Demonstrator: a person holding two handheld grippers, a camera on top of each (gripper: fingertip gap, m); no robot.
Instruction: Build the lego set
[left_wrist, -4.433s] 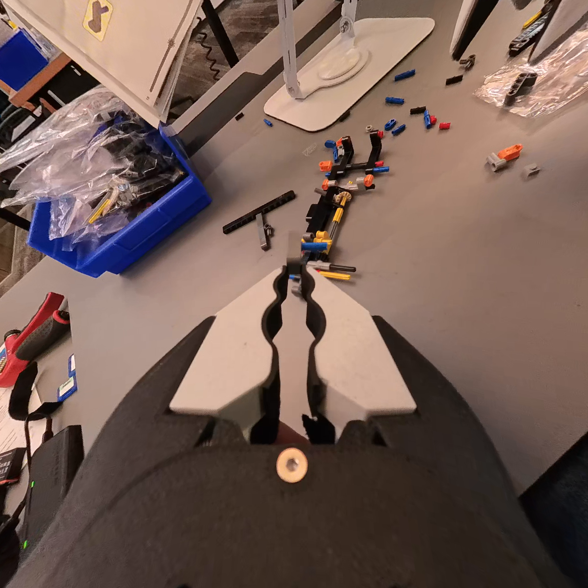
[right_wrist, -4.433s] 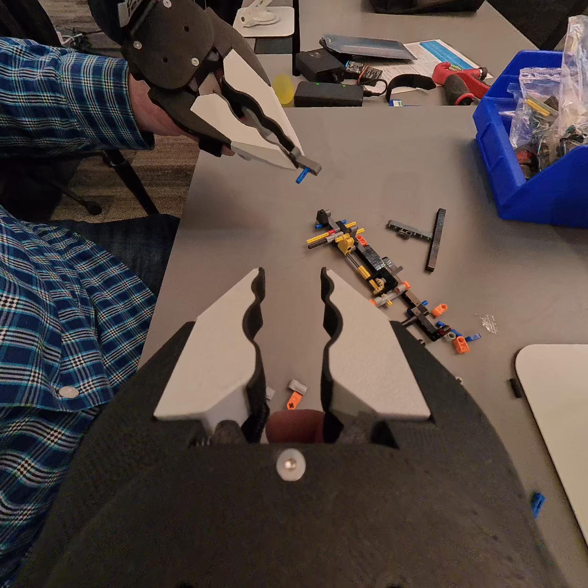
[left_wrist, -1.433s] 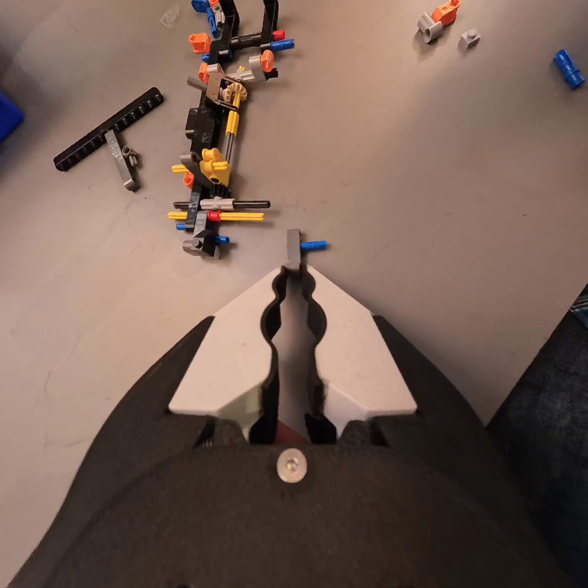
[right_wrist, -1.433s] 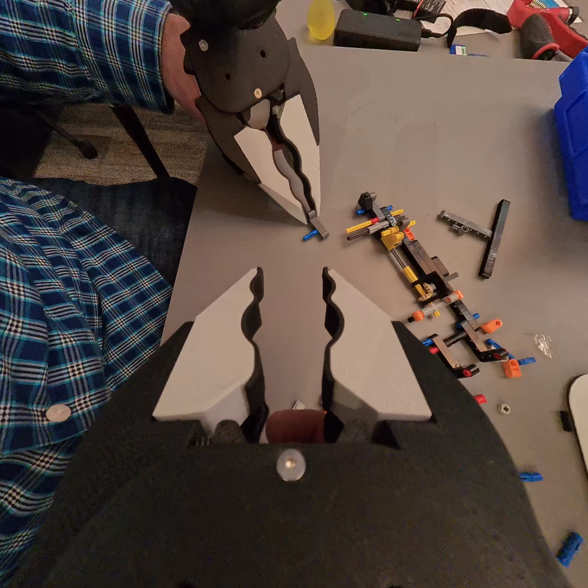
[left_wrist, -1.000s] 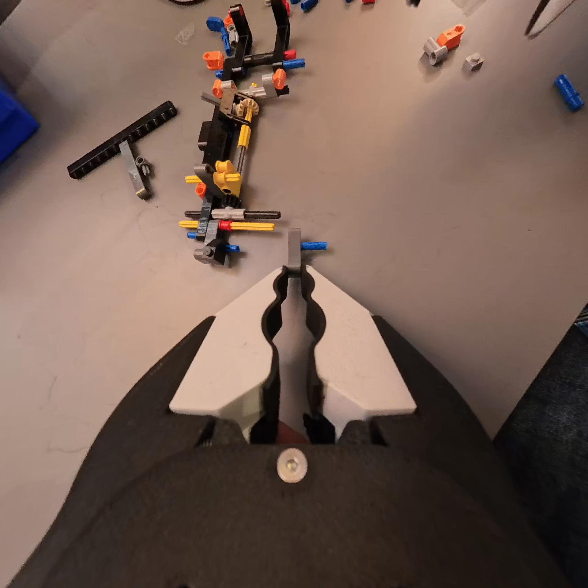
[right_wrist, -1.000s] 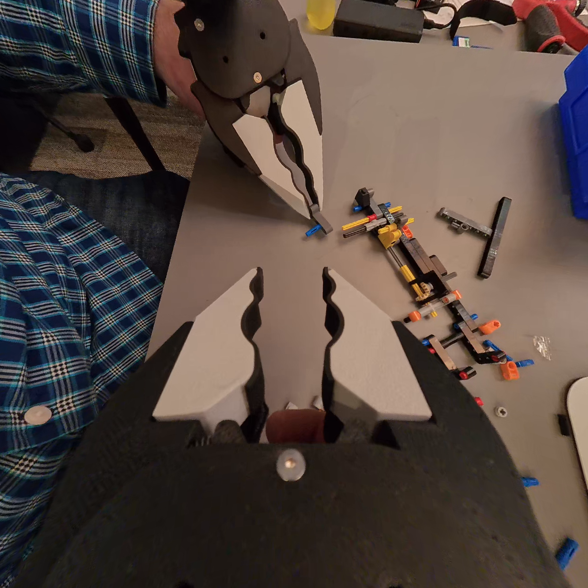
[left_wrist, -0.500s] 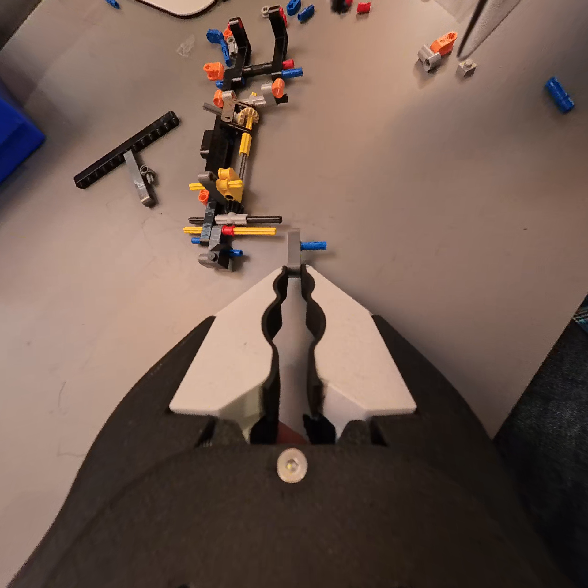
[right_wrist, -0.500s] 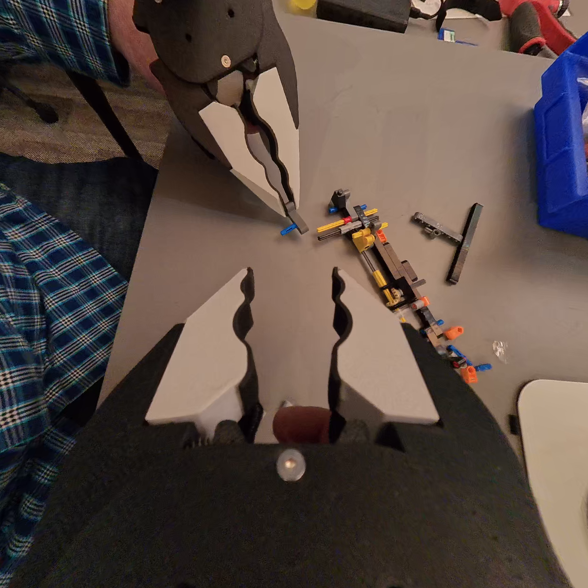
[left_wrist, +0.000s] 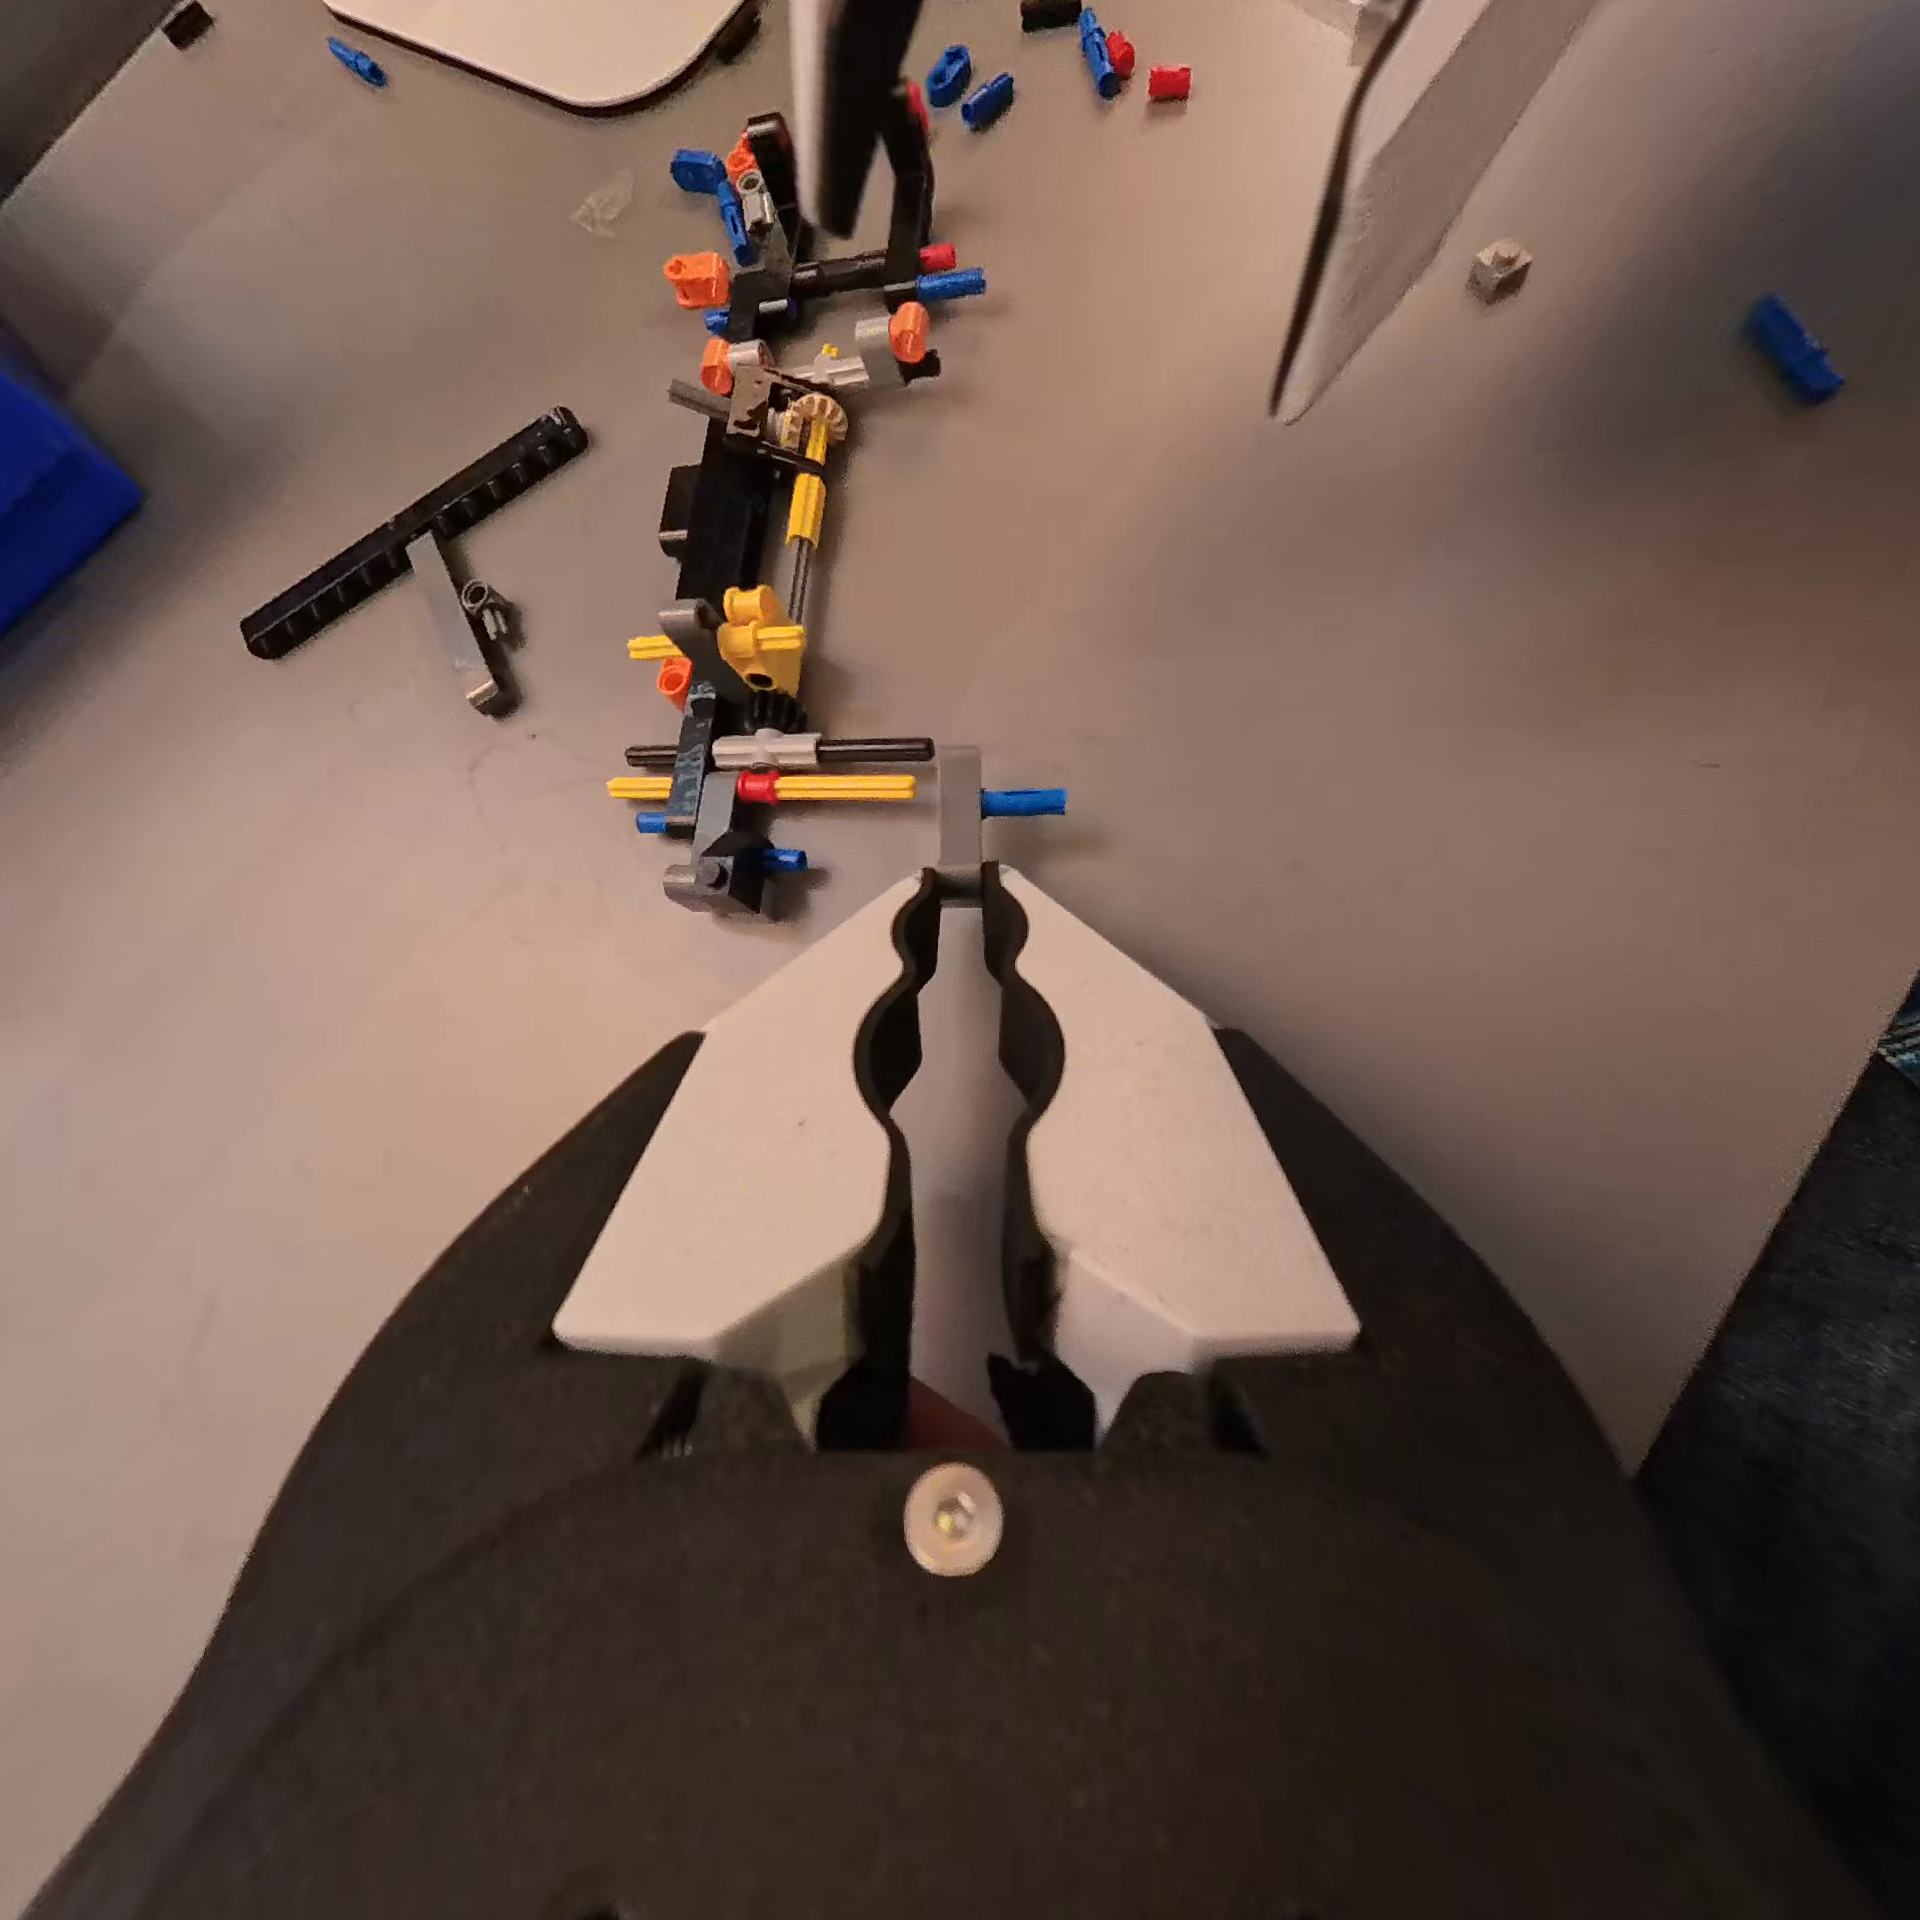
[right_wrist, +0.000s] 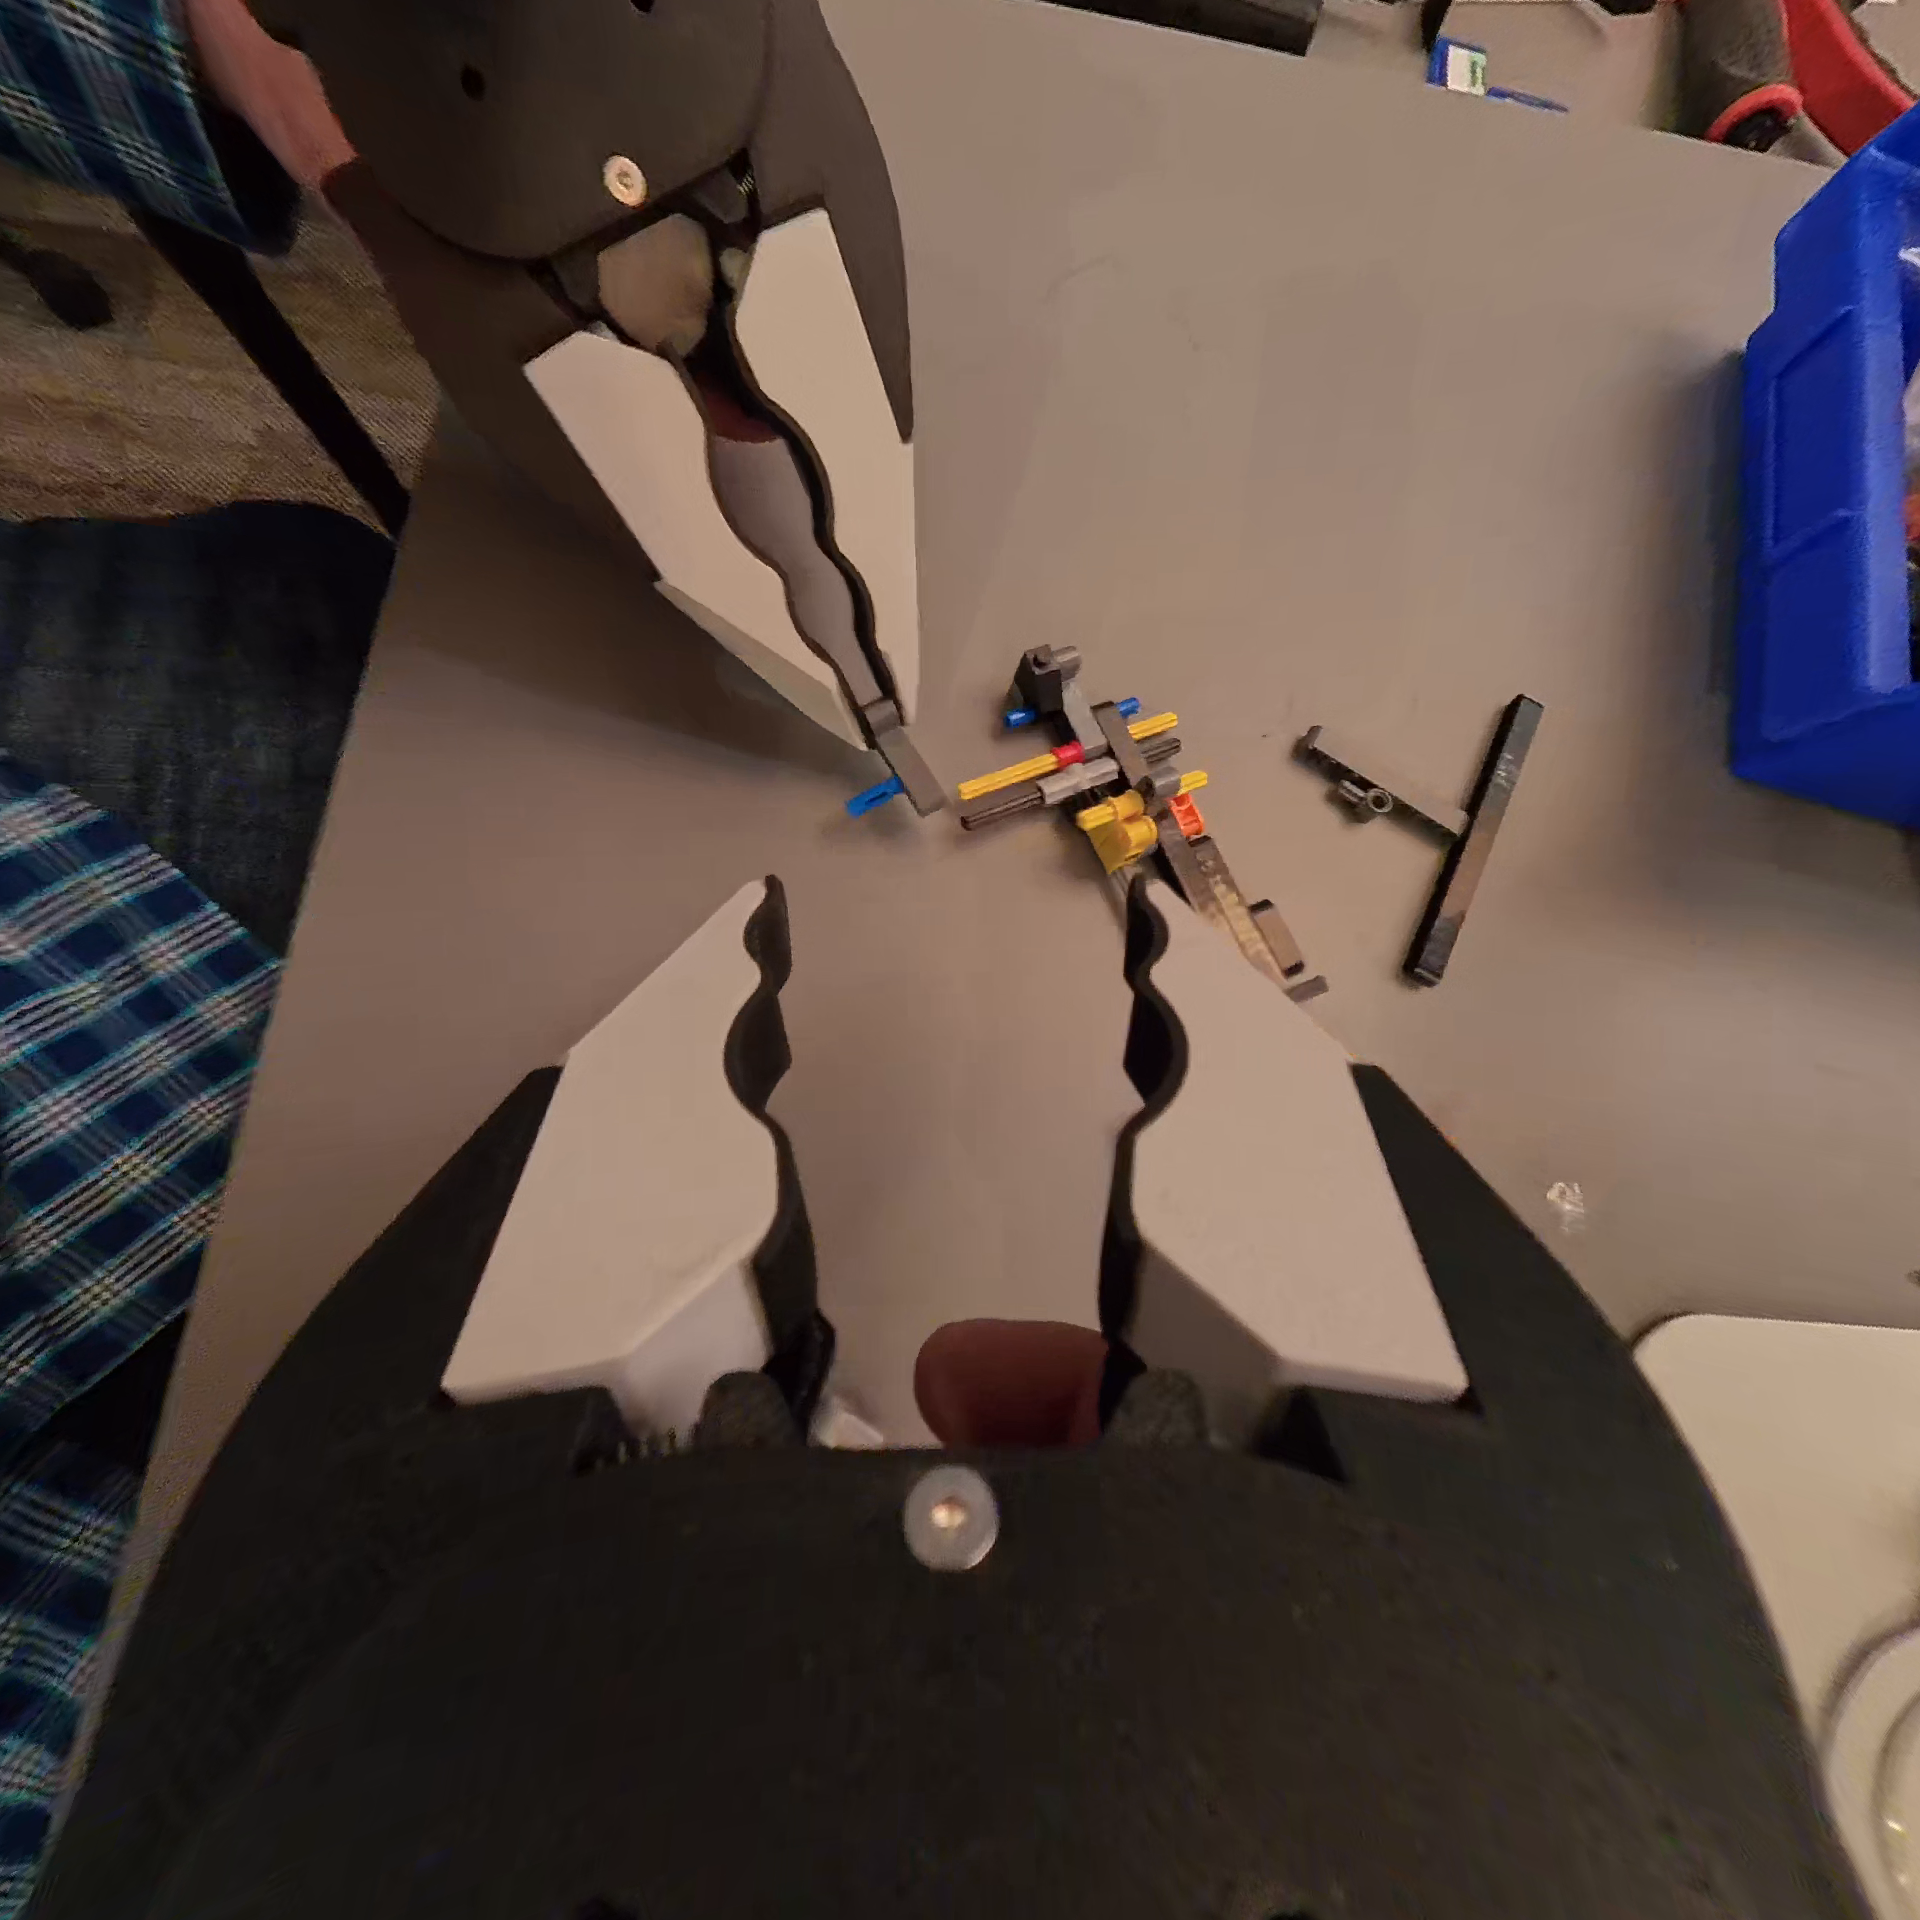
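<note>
Left gripper (left_wrist: 961, 883): centre of frame, pointing up-frame, jaws closed on a small piece at the tips | Left gripper from right wrist view (right_wrist: 883, 717): upper left, angled down to frame centre | Right gripper (right_wrist: 951, 894): centre, pointing up-frame, jaws spread wide, nothing between them.

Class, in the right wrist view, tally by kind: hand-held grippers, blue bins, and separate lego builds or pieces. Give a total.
Hand-held grippers: 2 (left hand-held gripper, right hand-held gripper)
Blue bin: 1
Lego: 3 (long assembly, black T-shaped part, grey piece with blue pin)
Total: 6
</note>
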